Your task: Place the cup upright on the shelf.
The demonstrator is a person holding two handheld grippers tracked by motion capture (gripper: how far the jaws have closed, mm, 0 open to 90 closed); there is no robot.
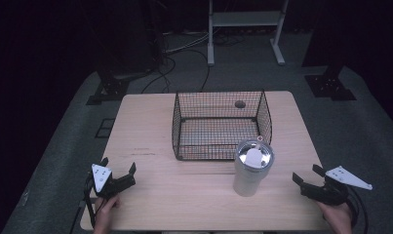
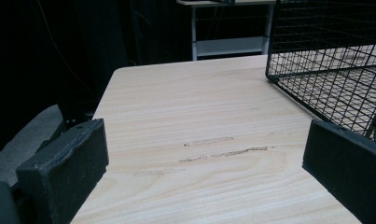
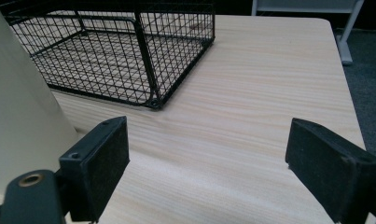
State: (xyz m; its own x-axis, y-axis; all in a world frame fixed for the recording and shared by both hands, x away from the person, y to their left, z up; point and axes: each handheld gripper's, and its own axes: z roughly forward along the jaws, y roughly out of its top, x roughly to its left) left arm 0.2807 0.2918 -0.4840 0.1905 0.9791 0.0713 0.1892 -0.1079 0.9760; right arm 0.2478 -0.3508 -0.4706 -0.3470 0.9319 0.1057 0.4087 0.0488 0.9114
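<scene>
Two grippers rest at the near edge of the worktop [image 1: 150,117], the left gripper [image 1: 120,171] and right gripper [image 1: 305,176] both with jaws spread wide, gripping nothing. Between them a lidded tumbler [image 1: 251,168] stands upright, just in front of a wire basket [image 1: 221,125].

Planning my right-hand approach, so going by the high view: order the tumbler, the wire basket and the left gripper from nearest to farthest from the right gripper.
1. Tumbler, standing just left of the right gripper, at the basket's near right corner.
2. Wire basket, behind the tumbler, mid-table.
3. Left gripper, across the table at its near left edge.
</scene>
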